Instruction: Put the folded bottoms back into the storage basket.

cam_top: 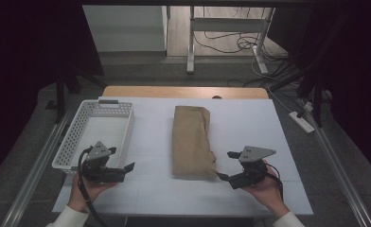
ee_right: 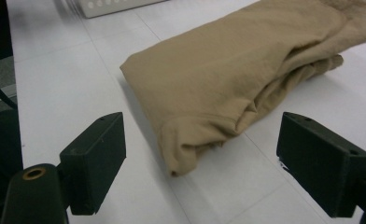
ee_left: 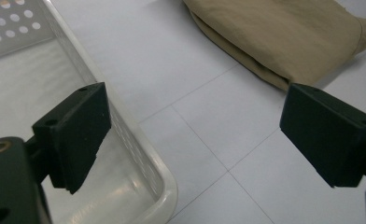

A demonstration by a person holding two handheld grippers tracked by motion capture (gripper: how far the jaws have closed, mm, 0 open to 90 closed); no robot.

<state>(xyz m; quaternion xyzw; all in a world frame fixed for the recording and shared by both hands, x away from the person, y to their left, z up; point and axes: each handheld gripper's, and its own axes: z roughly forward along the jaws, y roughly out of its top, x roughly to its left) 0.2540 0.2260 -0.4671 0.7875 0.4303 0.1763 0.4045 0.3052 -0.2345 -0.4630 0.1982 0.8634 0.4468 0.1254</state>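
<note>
Both forearms come in from the near edge in white sleeves, each hand wrapped around a gripper held low and level. The left hand (cam_top: 86, 188) holds the left gripper (cam_top: 125, 160) pointing to the right, its jaws spread wide with nothing between them. The right hand (cam_top: 268, 189) holds the right gripper (cam_top: 227, 165) pointing to the left, its jaws likewise wide apart and empty.
</note>
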